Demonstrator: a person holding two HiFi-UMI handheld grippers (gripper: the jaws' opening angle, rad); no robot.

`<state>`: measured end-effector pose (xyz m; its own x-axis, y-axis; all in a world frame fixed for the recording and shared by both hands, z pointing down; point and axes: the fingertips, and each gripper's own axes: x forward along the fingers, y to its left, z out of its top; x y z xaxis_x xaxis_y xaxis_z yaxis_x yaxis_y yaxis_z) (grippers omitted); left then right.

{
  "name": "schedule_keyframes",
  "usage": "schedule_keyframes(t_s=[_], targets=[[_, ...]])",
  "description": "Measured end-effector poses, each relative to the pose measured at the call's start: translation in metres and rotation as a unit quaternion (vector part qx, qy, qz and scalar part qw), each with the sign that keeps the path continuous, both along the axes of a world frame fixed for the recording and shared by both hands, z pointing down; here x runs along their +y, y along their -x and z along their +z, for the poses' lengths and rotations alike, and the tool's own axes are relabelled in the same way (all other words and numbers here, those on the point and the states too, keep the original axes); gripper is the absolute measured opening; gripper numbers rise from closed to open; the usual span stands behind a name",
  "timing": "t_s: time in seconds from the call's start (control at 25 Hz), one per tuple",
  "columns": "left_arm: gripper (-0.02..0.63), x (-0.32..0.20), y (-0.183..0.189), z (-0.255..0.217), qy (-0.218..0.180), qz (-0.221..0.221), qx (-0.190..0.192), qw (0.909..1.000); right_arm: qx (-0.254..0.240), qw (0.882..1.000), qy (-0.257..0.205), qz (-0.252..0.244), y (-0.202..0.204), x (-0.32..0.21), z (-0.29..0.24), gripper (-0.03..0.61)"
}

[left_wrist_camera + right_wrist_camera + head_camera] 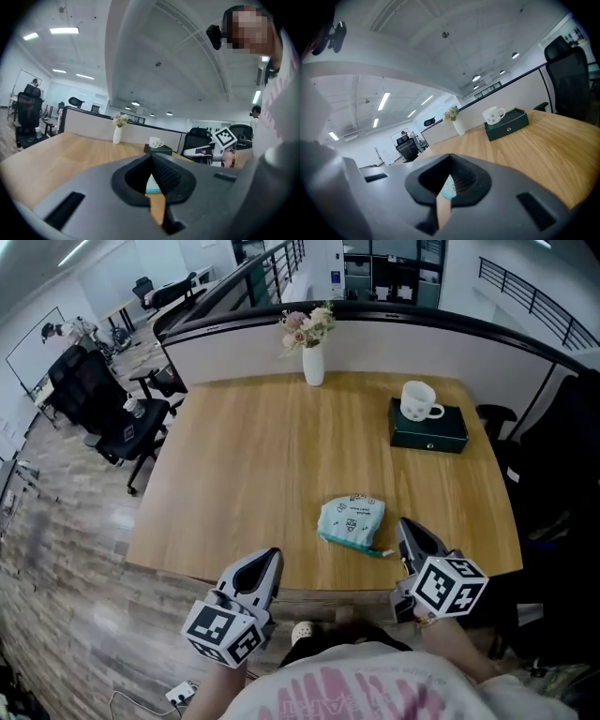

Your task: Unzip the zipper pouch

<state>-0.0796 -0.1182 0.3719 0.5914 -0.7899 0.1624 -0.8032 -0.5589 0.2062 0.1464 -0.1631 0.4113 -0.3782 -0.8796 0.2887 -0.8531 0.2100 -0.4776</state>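
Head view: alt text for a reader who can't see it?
A teal pouch lies on a table near its front edge, the shut right tool just beside it, the shut left tool farther off. Behind: a vase and a mug on a box.

Centre of frame: you are working over a table (244, 474) showing smooth, low-sheen wood grain. Lower centre, the pouch (352, 519) is looking soft and printed. Upper right, the mug (418, 399) is gleaming glossy white on a matt dark box (433, 434). At the bottom, the left gripper (270, 559) and right gripper (405, 527) are reading as matt grey plastic.
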Motion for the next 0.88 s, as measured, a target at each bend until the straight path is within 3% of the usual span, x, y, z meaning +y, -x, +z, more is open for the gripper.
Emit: schedule_keyframes(t_s=[0.28, 0.4, 0.56, 0.64, 0.76, 0.88], targets=[[0.002, -0.047, 0.017, 0.001, -0.030, 0.099, -0.071, 0.9921, -0.010, 0.997, -0.006, 0.075, 0.021, -0.008, 0.000, -0.005], [0.002, -0.058, 0.017, 0.018, -0.043, 0.140, -0.131, 0.9805, -0.009, 0.994, -0.004, 0.111, 0.021, 0.000, 0.003, -0.005], [0.003, -0.071, 0.009, 0.045, -0.036, 0.205, -0.166, 0.9638, -0.003, 0.988, 0.001, 0.155, 0.012, 0.013, 0.008, -0.005], [0.003, -0.081, 0.002, 0.059, -0.040, 0.234, -0.192, 0.9522, 0.004, 0.984, 0.005, 0.179, 0.002, 0.024, 0.008, -0.005], [0.003, -0.096, -0.012, 0.074, -0.078, 0.275, -0.240, 0.9279, 0.016, 0.975, 0.014, 0.220, -0.018, 0.046, 0.010, -0.005], [0.008, -0.110, -0.026, 0.091, -0.127, 0.317, -0.301, 0.8903, 0.022, 0.965, 0.028, 0.260, -0.038, 0.072, 0.011, -0.005]])
